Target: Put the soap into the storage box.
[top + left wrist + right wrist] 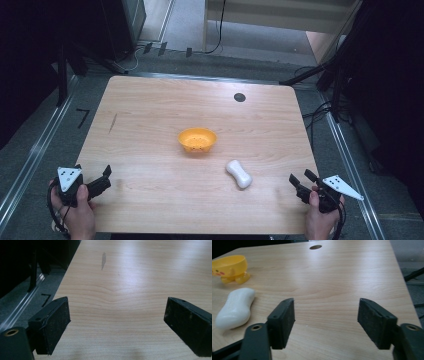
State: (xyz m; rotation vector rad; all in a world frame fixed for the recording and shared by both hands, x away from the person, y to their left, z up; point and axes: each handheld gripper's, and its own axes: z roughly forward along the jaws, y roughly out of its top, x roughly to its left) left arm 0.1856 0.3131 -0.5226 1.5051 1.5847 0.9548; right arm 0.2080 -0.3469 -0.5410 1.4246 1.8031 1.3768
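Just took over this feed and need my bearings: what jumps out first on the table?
A bright yellow bowl sits near the middle of the wooden table, the one strong colour there. Just right of it and nearer the person lies a white peanut-shaped object, apart from the bowl. The left claw and right claw rest open at the near corners, holding nothing.

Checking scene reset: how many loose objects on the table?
2. Yellow bowl near the table's centre; white peanut-shaped piece lying just right of and nearer than it. Nothing looks hidden.
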